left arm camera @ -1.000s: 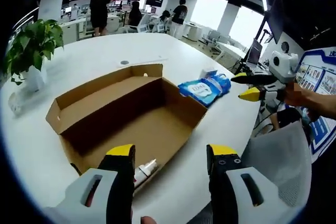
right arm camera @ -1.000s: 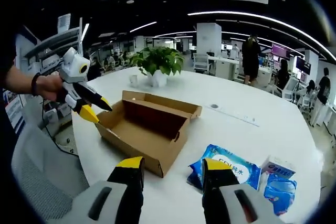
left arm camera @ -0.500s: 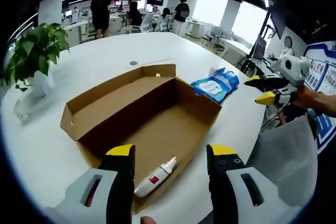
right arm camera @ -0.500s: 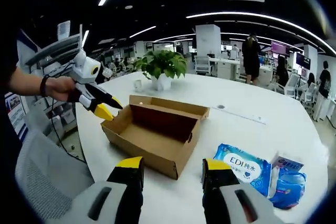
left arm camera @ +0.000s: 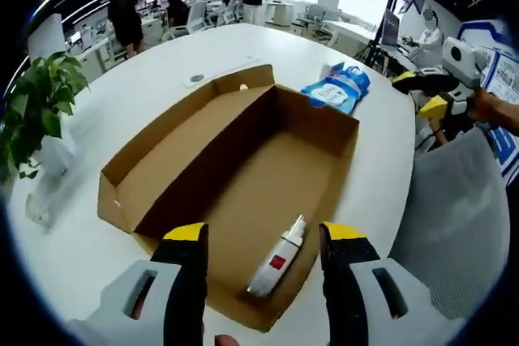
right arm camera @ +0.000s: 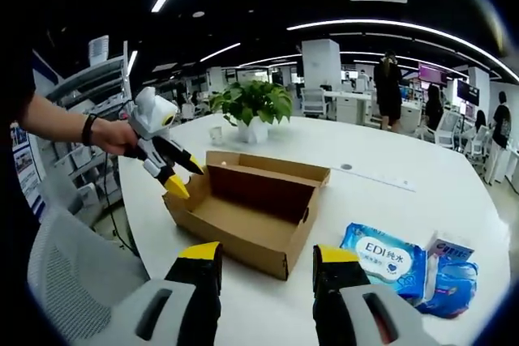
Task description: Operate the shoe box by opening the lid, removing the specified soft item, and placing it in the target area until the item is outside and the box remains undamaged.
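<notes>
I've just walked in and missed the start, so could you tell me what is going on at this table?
A person holds a claw in each hand over a white table. The shoe box already lies open, its lid folded back. The left claw hovers open above the near end of the box, over a small white bottle lying inside. The right claw waits open, holding nothing, off to the side. Blue tissue packs lie on the table beside the box.

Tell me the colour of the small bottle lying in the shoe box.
White, with a red label; the bottle shows best in the left gripper view.
</notes>
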Demonstrator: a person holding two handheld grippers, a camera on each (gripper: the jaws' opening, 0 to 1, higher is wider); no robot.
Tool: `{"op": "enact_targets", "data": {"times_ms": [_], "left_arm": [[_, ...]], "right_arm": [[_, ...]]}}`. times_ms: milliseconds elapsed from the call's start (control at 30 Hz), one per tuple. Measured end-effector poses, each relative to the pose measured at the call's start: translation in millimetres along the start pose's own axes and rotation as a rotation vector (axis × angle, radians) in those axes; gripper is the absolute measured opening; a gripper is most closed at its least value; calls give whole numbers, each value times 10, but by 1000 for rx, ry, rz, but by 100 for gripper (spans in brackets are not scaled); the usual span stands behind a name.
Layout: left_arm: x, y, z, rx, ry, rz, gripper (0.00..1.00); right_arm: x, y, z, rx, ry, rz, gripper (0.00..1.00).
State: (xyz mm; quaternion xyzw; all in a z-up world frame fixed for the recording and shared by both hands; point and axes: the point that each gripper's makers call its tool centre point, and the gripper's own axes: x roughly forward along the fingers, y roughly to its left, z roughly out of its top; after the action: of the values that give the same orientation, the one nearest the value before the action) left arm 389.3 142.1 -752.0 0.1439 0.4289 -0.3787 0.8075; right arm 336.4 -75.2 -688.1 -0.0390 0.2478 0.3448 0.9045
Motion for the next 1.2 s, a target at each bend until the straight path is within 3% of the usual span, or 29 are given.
{"op": "enact_targets", "data": {"times_ms": [333, 667, 833, 1200], "left_arm": [[126, 2, -80, 25, 65, -45, 58], [198, 12, -100, 105, 118, -69, 59], [303, 30, -192, 152, 160, -88, 60], [472, 97, -280, 143, 191, -138, 62]], "right_arm": [[-39, 35, 45, 8, -10, -8, 42], [-87, 37, 70, 11, -9, -20, 42], [-98, 23, 79, 11, -8, -27, 43], [-97, -20, 76, 19, 3, -32, 43]]}}
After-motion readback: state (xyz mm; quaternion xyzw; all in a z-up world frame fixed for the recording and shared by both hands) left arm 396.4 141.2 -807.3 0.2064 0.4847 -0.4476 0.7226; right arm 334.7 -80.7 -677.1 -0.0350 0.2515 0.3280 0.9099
